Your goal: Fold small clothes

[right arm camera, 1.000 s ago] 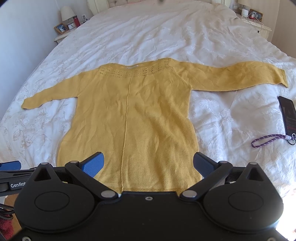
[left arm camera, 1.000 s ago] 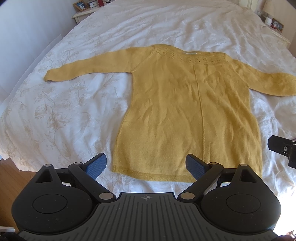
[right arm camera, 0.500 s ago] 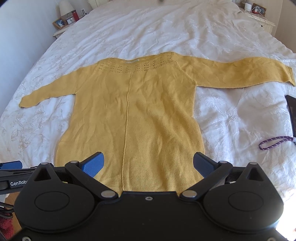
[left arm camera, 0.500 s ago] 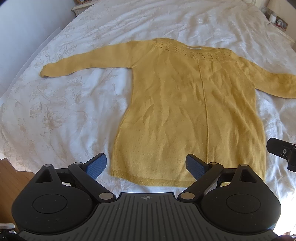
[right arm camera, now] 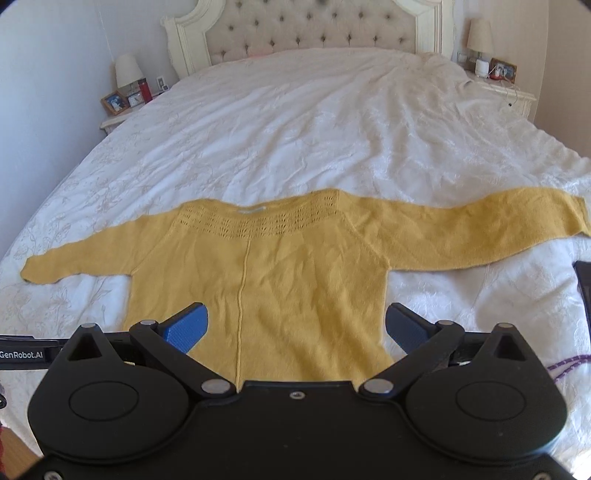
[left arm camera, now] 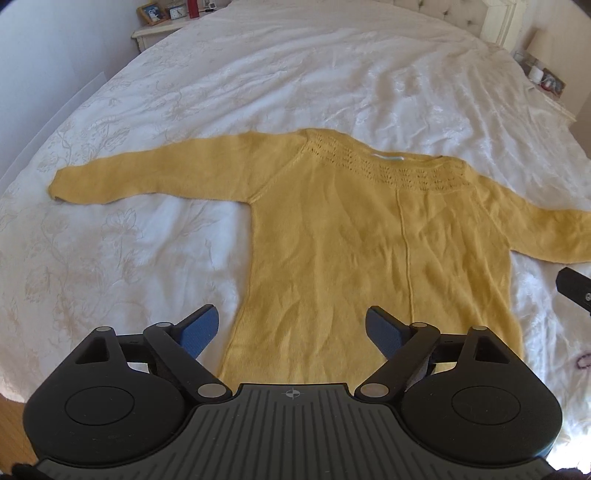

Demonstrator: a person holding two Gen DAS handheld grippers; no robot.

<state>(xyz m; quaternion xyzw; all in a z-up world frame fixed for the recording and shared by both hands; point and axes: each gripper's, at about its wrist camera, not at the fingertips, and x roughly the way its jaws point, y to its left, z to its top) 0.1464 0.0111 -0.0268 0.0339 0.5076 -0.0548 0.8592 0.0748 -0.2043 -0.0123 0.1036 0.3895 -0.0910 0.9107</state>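
Note:
A yellow knit sweater (left arm camera: 369, 251) lies flat on the white bedspread (left arm camera: 258, 92), neckline away from me, both sleeves spread out to the sides. It also shows in the right wrist view (right arm camera: 288, 273). My left gripper (left arm camera: 291, 330) is open and empty above the sweater's lower left part. My right gripper (right arm camera: 295, 328) is open and empty above the sweater's lower right part. The hem is hidden behind both gripper bodies.
A dark phone (right arm camera: 584, 284) and a purple cord (right arm camera: 569, 363) lie on the bed to the right of the sweater. A tufted headboard (right arm camera: 310, 33) stands at the far end. Nightstands (right arm camera: 122, 118) with lamps and photo frames flank the bed.
Both grippers have moved forward over the sweater and tilted up, so the hem has dropped out of sight and the headboard has come into view. Both stay open.

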